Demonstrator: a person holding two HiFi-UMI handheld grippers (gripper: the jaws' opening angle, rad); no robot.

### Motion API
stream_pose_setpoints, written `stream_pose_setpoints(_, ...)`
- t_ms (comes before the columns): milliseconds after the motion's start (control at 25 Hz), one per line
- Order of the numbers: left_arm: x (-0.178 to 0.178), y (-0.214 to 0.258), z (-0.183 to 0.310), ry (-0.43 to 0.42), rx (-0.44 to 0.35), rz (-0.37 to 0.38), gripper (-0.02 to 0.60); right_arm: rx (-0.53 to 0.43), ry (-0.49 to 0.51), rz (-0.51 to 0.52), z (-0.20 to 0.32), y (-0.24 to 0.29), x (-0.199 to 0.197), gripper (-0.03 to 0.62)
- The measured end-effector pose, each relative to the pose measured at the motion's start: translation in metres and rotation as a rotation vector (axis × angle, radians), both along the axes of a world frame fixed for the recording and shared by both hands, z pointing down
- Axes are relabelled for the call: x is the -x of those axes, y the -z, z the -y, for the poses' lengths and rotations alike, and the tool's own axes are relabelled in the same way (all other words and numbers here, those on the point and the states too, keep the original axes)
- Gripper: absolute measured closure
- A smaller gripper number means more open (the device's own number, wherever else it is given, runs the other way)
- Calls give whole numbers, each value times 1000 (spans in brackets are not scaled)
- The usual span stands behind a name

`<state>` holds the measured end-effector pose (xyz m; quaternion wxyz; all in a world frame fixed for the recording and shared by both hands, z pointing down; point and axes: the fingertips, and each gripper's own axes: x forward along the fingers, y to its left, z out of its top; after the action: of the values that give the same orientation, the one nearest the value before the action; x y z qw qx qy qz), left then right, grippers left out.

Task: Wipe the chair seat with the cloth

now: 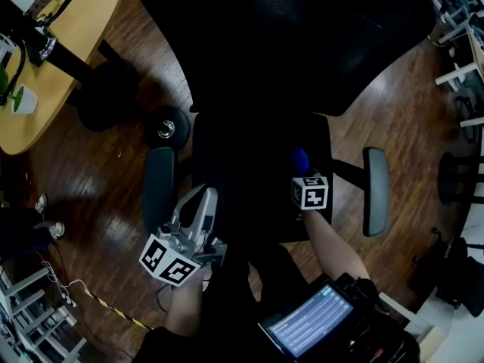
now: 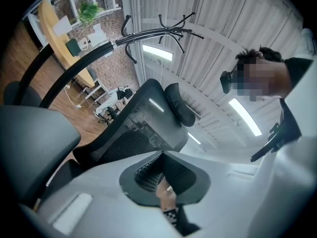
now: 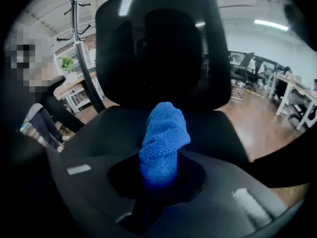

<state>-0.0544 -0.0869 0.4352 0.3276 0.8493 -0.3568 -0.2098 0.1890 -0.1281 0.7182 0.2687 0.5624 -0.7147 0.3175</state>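
While I look down in the head view, the black chair seat (image 1: 249,165) fills the middle, so dark that its surface barely reads. My right gripper (image 1: 302,174) is over the seat's right half, marker cube facing up. Poking out ahead of it is the cloth (image 1: 300,159), a small bright blue lump and the one splash of colour against the seat. Whether it actually presses on the seat, I can't tell from up here. My left gripper (image 1: 203,199) sits at the seat's left front corner, between the seat and the grey left armrest (image 1: 157,189), its pale jaws lying close side by side. Beyond the seat is the black backrest (image 1: 302,36), and the right armrest (image 1: 376,191) flanks the seat's other side.

Over to the left gripper view: my left gripper (image 2: 163,157) is tilted up and away from the seat, jaws drawn together with nothing held between them. Past them stands the mesh backrest (image 2: 129,133) with its headrest (image 2: 179,105), and a black coat stand (image 2: 158,31) behind.

Now the right gripper view: my right gripper (image 3: 161,182) is clamped on the cloth (image 3: 164,133), jaws pinching its lower end. It's a great look at it from here: vivid blue, looped terry weave, bunched into a thick upright roll with a rounded, folded top. It stands over the seat (image 3: 218,133), which spreads dark and smooth behind it towards the backrest (image 3: 163,43).
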Motion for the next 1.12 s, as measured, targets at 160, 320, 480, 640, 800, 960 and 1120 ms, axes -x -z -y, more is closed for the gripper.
stream_pose_setpoints(160,9,0,-2,22,0,0,589,40,177,153,-2,0,143,540)
stream_pose_setpoints(320,20,-5,-7,48,13,7,589,99,349,267,-41,-4,256,540)
stream_pose_setpoints(480,25,-9,-12,58,21,9,589,117,471,279,-71,-17,295,540)
stream_pose_setpoints(640,26,-11,-10,57,20,8,589,109,445,270,-66,-28,270,540)
stream_pose_setpoints(800,18,-6,-9,41,11,4,589,97,349,197,-56,-40,203,540)
stream_pose_setpoints(960,14,-3,-9,31,8,4,589,119,250,101,-60,-45,114,540)
stream_pose_setpoints(1120,10,-1,-9,26,5,-2,589,112,113,14,-70,-37,13,540)
